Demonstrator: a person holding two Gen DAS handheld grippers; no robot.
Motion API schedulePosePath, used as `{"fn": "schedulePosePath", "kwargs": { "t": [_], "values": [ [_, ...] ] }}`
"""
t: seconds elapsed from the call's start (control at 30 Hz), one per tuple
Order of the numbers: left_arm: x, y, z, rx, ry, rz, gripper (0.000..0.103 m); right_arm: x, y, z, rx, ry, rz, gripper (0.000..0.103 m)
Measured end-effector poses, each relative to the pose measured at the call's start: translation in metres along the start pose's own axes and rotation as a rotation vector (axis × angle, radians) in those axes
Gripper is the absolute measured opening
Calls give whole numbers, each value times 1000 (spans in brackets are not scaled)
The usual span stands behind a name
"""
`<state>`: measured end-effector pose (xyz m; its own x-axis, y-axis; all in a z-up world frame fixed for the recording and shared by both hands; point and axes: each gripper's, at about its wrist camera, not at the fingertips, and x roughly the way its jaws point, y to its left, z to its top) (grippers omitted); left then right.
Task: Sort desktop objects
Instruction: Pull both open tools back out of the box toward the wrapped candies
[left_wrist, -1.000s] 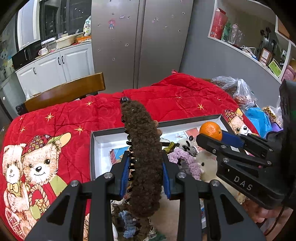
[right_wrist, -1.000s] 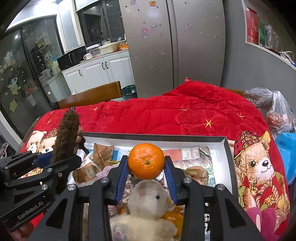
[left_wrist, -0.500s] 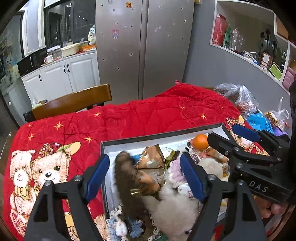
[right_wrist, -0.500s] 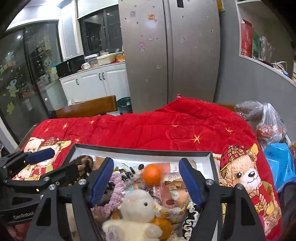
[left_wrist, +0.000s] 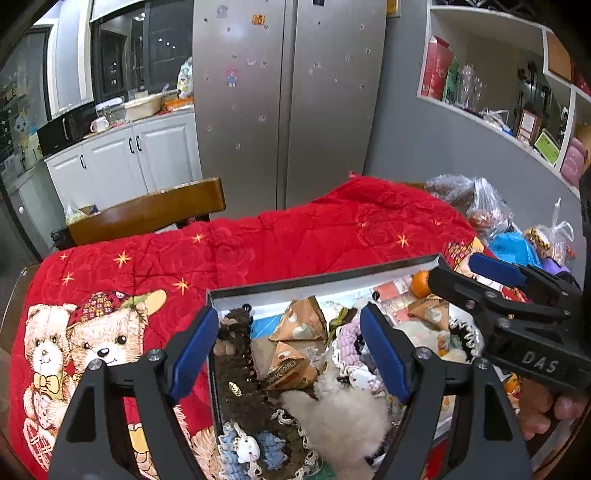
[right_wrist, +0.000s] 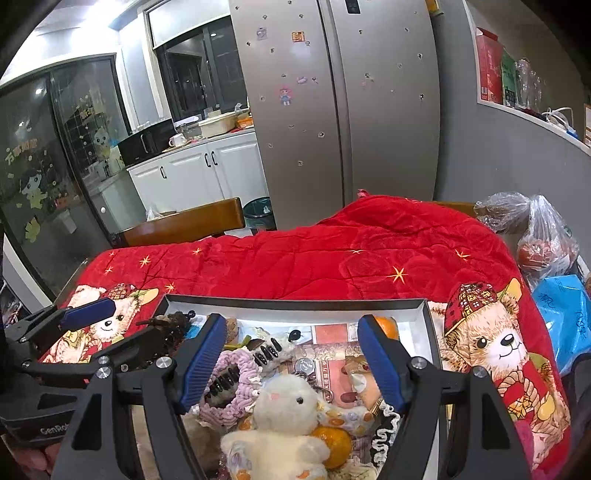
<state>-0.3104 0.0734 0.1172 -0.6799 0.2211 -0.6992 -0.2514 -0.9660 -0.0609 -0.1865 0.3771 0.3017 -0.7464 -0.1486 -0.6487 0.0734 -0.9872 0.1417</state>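
Left wrist: right gripper (left_wrist: 476, 280) reads "DAS"; snack packet (left_wrist: 291, 369) "Choco".

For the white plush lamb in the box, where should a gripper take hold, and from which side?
Probably the white plush lamb's round head, from above: it stands proud of the clutter, while its body is wedged against an orange and purple crochet piece. The right gripper hangs open above it.

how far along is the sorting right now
Done: the brown fuzzy toy, an orange, the white plush, snack packets and purple crochet piece lie in the box. In hand: nothing; the left tool and right tool are open above it. Left: only plastic bags sit outside on the red quilt's edge.
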Motion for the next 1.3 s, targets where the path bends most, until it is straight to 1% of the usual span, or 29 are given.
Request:
{"fn": "schedulePosePath", "kwargs": {
  "t": [0.1, 0.17, 0.23, 0.27, 0.33, 0.4, 0.47, 0.57, 0.67, 0.77, 0.83, 0.87, 0.93, 0.97, 1.03, 1.1, 1.17, 1.23, 1.3],
  "values": [
    [-16, 0, 2, -8, -8, -9, 80, -15, -1, 2, 3, -18, -4, 76],
    [-32, -1, 2, -14, -28, -28, 80, -32, -2, 3, 12, -45, 6, 76],
    [-53, -2, -2, -11, -51, -30, 81, -53, -6, 5, 37, -70, 11, 76],
    [-63, -3, -4, -7, -57, -28, 82, -62, -8, 5, 50, -82, 12, 76],
    [-81, -4, -10, -5, -58, -20, 89, -87, -13, 3, 80, -115, 13, 76],
    [-101, -5, -17, -10, -82, -19, 89, -104, -15, 1, 93, -133, 19, 76],
    [-118, -5, -23, -17, -98, -14, 89, -125, -17, -6, 100, -159, 15, 77],
    [-136, -8, -37, -16, -121, 6, 89, -146, -19, -17, 104, -179, 2, 77],
    [-147, -13, -58, -3, -112, 21, 89, -163, -18, -34, 98, -189, -6, 77],
    [-150, -15, -85, 6, -91, 47, 89, -174, -13, -52, 71, -191, -31, 77],
    [-151, -15, -113, -15, -80, 62, 89, -181, -8, -69, 50, -194, -44, 77],
    [-151, -15, -123, -28, -76, 55, 89, -184, -6, -76, 47, -198, -49, 77],
    [-145, -16, -145, -48, -51, 4, 89, -189, -3, -95, 29, -211, -57, 77],
    [-139, -18, -153, -52, -29, -8, 89, -188, -2, -100, 19, -215, -60, 77],
    [-129, -20, -160, -52, -2, -9, 89, -182, 2, -113, -27, -212, -75, 77],
    [-121, -25, -164, -36, 21, -18, 89, -176, 4, -119, -45, -214, -85, 77],
    [-118, -30, -165, -21, 15, -20, 89, -169, 3, -124, -32, -201, -78, 77],
    [-113, -34, -166, -19, 15, -27, 89, -163, -2, -128, -17, -176, -53, 77],
    [-107, -35, -165, -27, 24, -55, 89, -161, -4, -133, -14, -171, -69, 77]
  ]
}}
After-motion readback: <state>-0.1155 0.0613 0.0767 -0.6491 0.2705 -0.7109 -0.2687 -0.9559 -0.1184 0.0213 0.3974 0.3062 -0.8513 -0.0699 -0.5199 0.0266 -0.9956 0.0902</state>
